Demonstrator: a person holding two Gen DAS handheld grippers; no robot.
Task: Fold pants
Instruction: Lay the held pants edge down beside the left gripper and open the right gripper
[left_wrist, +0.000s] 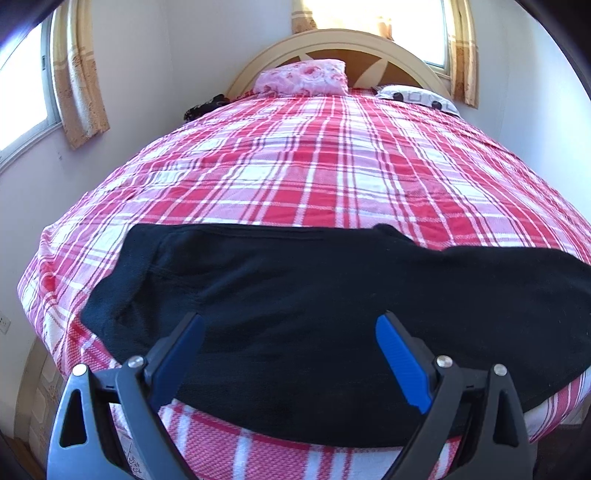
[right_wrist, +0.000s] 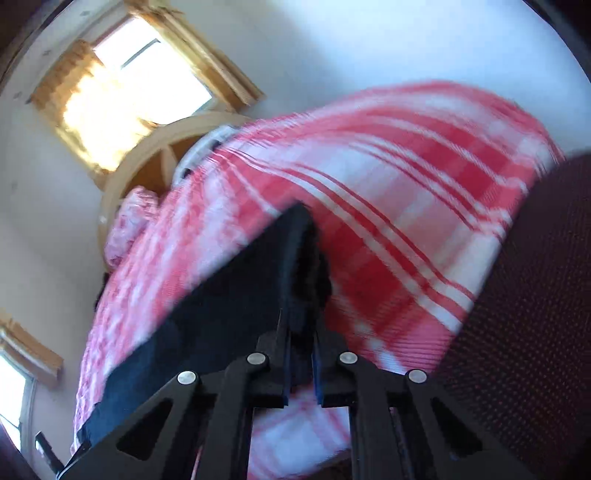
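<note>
Left wrist view, black pants (left_wrist: 314, 295) spread across near edge of plaid bed (left_wrist: 295, 166), left claw (left_wrist: 290, 347) wide above them, right claw (right_wrist: 301, 354) narrow, clamping pants fabric (right_wrist: 299, 258).

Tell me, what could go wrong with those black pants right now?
The right gripper pinches only a thin fold of the black pants, so the cloth might slip out as it swings; that view is blurred. The left gripper is open and holds nothing, so the rest could bunch up. The pants also lie near the plaid bedspread's edge and might slide off.
</note>
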